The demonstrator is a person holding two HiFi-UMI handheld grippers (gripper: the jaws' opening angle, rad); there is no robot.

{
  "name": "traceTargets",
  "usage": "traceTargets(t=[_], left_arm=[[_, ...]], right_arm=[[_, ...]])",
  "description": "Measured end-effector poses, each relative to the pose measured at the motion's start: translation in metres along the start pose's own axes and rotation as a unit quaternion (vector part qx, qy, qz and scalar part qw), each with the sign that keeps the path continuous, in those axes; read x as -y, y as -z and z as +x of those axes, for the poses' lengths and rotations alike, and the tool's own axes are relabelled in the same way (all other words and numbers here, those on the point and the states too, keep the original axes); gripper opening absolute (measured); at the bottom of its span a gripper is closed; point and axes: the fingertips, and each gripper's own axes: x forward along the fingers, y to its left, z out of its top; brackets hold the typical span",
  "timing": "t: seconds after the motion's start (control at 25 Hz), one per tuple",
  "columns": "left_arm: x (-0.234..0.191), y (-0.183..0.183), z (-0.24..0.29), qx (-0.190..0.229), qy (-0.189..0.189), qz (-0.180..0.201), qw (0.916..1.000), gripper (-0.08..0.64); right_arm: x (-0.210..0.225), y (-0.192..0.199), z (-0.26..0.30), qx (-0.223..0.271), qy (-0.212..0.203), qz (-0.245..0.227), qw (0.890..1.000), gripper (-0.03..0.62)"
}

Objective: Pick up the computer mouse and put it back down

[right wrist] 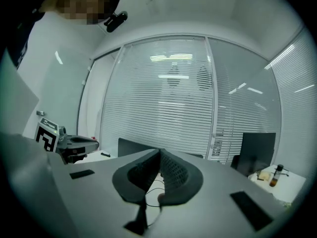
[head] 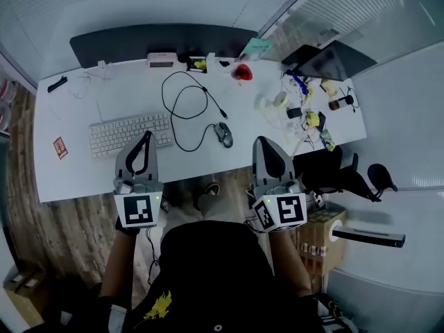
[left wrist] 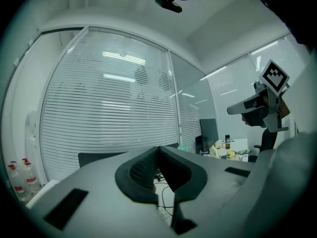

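Head view: the grey left gripper, which carries a black-and-white marker cube, is held over the near edge of the white bench. Its jaws are closed together with nothing between them, and its tip overlaps the right end of the white keyboard. The grey right gripper, of the same build, is also closed and empty, and it points across the near edge of the bench.

The dark grey corded computer mouse lies on the bench between the two grippers. It is nearer the right gripper and touches neither. Its black cable runs in loops toward the far edge of the bench. A small red object sits near that far edge. A dark monitor and a clutter of small items occupy the right end. A black office chair stands beside the right end of the bench.

Left gripper view: the left gripper shows both black pads meeting at the tip. The right gripper is seen at the right, in front of white window blinds.

Right gripper view: the right gripper likewise shows its pads pressed together. The left gripper is seen at the left.
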Motion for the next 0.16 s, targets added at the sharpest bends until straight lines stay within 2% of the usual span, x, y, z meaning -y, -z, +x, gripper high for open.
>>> traceTargets(t=[0.16], left_arm=[[0.009,0.0,-0.014,-0.004,0.007,-0.004,1.0,0.014]], right_arm=[[0.006,0.002,-0.028,-0.003,0.013,0.0,1.0,0.015]])
